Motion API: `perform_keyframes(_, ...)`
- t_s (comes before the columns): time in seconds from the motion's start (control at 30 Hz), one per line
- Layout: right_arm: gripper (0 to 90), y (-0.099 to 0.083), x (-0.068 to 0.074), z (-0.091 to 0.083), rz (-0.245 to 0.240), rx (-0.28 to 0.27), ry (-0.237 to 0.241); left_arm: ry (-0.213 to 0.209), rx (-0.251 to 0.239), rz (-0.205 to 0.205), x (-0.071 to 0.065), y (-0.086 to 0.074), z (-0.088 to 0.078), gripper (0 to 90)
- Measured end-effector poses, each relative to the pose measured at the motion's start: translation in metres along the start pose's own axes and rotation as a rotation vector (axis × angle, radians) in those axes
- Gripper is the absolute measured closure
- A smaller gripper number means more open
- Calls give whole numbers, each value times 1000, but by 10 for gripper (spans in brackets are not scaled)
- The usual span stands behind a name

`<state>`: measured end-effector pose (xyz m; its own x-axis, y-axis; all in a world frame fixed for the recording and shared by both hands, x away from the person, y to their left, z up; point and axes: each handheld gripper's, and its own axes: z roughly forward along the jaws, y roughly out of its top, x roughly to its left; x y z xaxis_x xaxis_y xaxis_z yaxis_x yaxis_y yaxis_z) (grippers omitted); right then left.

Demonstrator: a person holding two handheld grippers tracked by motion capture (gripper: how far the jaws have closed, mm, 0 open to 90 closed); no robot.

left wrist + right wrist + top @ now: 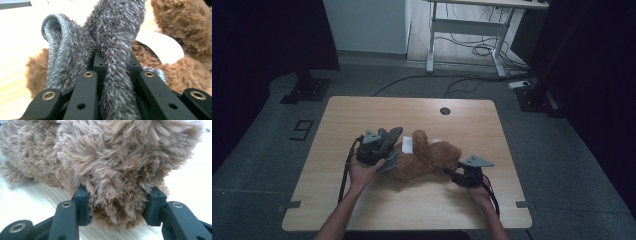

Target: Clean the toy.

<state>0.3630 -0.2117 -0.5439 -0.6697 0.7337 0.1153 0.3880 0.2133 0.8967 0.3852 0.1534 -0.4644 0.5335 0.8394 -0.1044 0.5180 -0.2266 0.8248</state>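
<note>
Left gripper (pixel 113 75) clamps grey cloth (pixel 110 37); right gripper (pixel 120 205) grips teddy bear (pixel 100 157).

Floor marking: a dark square-cornered figure (pixel 302 129) reading like a "9" on the grey floor left of the wooden table.
White tag on the brown plush toy (pixel 162 47): no print legible.

A brown teddy bear (pixel 427 159) and grey cloth (pixel 391 145) crowd the centre of the wooden table (pixel 362 112), between two grippers. The tabletop lies bare along the upper, left, right and lower edges, offering passage
</note>
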Motion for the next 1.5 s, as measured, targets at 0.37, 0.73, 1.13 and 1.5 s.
perform_keyframes(0.37, 508, 1, -1, 0, 2, 9, -4, -46, -56, -4, -11, 9, -13, 763)
perform_keyframes(0.73, 511, 3, 0, 1, 1, 14, -11, -165, -19, 159, -104, 34, 29, 761)
perform_keyframes(1.13, 513, 4, 2, 2, 4, 10, -5, -121, -40, 72, -52, 5, 19, 768)
perform_keyframes(1.5, 515, 4, -1, 3, 30, 0, 3, 56, 12, -30, 22, -27, -19, 766)
